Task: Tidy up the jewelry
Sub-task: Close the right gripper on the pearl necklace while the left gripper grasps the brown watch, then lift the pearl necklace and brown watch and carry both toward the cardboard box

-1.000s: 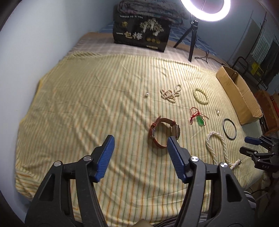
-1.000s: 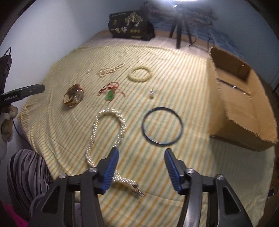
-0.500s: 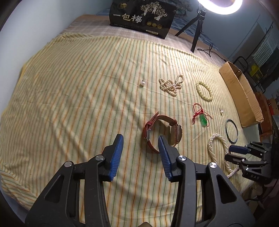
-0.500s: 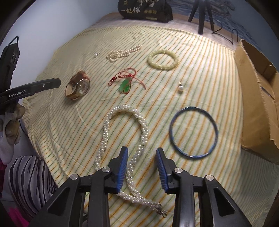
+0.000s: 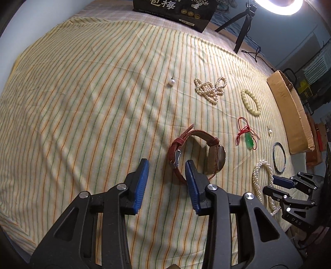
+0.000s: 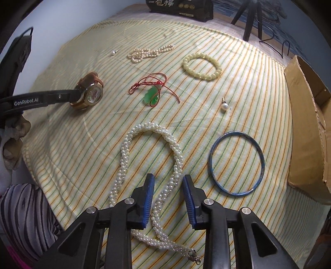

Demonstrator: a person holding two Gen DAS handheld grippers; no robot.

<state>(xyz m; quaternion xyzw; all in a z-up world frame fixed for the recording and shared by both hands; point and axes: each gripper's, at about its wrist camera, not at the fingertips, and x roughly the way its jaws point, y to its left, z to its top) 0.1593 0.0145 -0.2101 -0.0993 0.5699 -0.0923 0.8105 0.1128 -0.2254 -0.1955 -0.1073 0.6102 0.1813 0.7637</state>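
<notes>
Jewelry lies on a striped yellow cloth (image 5: 82,103). My left gripper (image 5: 166,165) is open, its jaws astride the buckle side of a brown-strap watch (image 5: 196,153), which also shows in the right wrist view (image 6: 89,95). My right gripper (image 6: 168,182) is open, with one strand of a white pearl necklace (image 6: 149,157) between its jaws. Nearby lie a blue bangle (image 6: 236,163), a green pendant on red cord (image 6: 152,97), a cream bead bracelet (image 6: 201,66), a small pearl string (image 6: 149,52) and two loose pearl drops (image 6: 224,106).
An open cardboard box (image 6: 310,128) stands at the cloth's right edge. A black printed bag (image 5: 175,10) and a ring light on a tripod (image 5: 244,31) stand at the far side. A striped sleeve (image 6: 22,211) is at the near left.
Both grippers have moved forward and down and narrowed their jaws. The left now straddles the watch strap, the right now straddles a strand of the pearl necklace.
</notes>
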